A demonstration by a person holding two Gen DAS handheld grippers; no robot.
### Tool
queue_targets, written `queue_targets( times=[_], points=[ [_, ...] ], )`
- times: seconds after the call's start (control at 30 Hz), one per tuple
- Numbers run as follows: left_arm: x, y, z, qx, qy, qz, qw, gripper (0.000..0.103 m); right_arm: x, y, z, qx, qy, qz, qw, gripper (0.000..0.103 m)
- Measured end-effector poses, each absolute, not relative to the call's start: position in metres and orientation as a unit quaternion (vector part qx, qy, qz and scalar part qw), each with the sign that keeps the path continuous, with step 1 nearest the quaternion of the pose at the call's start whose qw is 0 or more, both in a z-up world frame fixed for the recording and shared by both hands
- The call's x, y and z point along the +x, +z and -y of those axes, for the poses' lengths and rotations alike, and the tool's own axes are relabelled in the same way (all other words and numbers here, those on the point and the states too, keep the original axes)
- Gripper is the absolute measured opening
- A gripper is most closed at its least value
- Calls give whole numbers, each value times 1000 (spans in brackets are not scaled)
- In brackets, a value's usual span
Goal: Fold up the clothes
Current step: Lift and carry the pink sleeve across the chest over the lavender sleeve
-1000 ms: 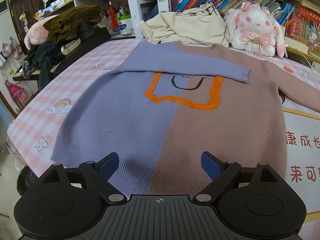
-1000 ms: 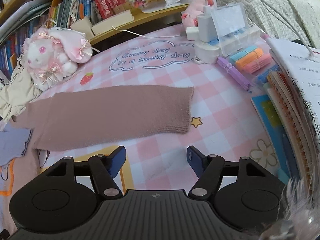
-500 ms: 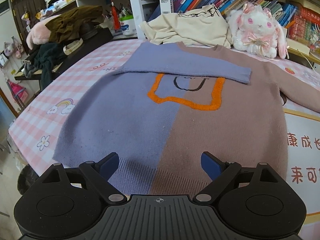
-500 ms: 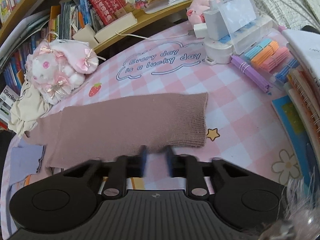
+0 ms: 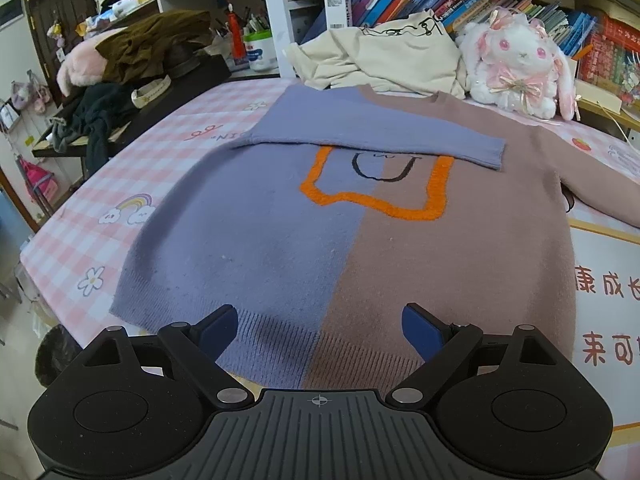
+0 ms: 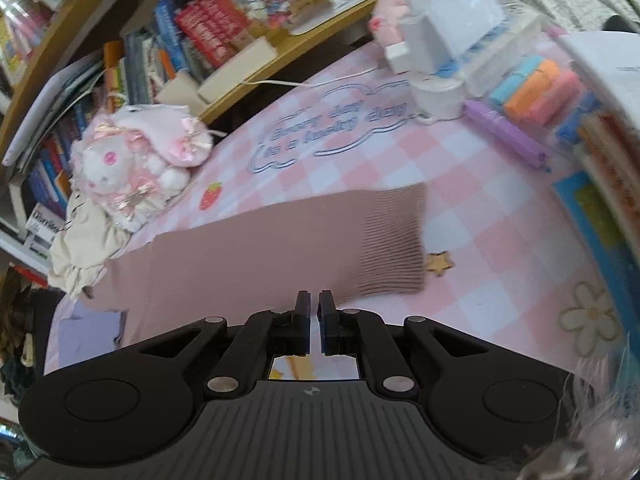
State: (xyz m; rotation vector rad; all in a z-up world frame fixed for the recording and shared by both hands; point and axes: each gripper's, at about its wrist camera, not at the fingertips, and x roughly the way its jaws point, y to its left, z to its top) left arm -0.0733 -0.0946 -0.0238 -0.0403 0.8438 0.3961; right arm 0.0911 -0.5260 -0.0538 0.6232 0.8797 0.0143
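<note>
A half purple, half brown sweater (image 5: pixel 344 236) lies flat on the pink checked table. Its purple sleeve (image 5: pixel 384 136) is folded across the chest above an orange outline. My left gripper (image 5: pixel 320 326) is open and empty, just above the sweater's ribbed hem. The brown sleeve (image 6: pixel 280 252) lies stretched out to the right in the right wrist view, cuff (image 6: pixel 394 240) at its far end. My right gripper (image 6: pixel 314 306) is shut with nothing between its fingers, at the sleeve's near edge, left of the cuff.
A cream garment (image 5: pixel 384 56) and a pink plush rabbit (image 5: pixel 516 64) sit behind the sweater by a bookshelf. Dark clothes (image 5: pixel 100 116) pile on a side table at left. A white charger box (image 6: pixel 444 40), coloured pens (image 6: pixel 536 92) and stacked books (image 6: pixel 608 184) lie right of the sleeve.
My right gripper has shut and moved in toward the brown sleeve's near edge. My left gripper stays open and has pulled back slightly from the hem.
</note>
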Motion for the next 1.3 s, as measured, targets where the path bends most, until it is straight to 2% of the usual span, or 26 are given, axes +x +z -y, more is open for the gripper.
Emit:
queue_targets(
  times=[0.03,0.1,0.17,0.43,0.63,0.83,0.93,0.97,1.0,1.07,1.3],
  points=[
    [-74,-24,94,-22,193,-407,893,91,90,-54,529,297,1,-418,859,11],
    [-74,-25,92,-26,195,-409,891,91,86,-55,535,302,-9,-416,858,29],
    [-75,-26,91,-29,196,-412,890,91,83,-56,540,311,-14,-414,855,38],
    [-75,-25,97,-14,187,-410,892,91,89,-61,544,304,-25,-412,858,38],
    [-77,-23,95,-13,195,-412,890,91,100,-52,545,251,-44,-395,882,38],
    [-76,-24,92,-22,203,-413,888,91,112,-59,549,246,-23,-421,873,37],
    [-75,-25,95,-19,197,-412,889,91,115,-60,542,247,-13,-423,872,34],
    [-74,-25,96,-17,195,-413,889,91,116,-60,540,239,-13,-425,873,29],
    [-73,-25,97,-15,192,-413,890,91,117,-60,537,227,-15,-427,875,21],
    [-72,-25,98,-14,190,-413,891,91,120,-60,535,205,-17,-432,878,13],
    [-72,-25,97,-17,191,-412,891,91,118,-53,538,210,0,-427,880,9]
  ],
)
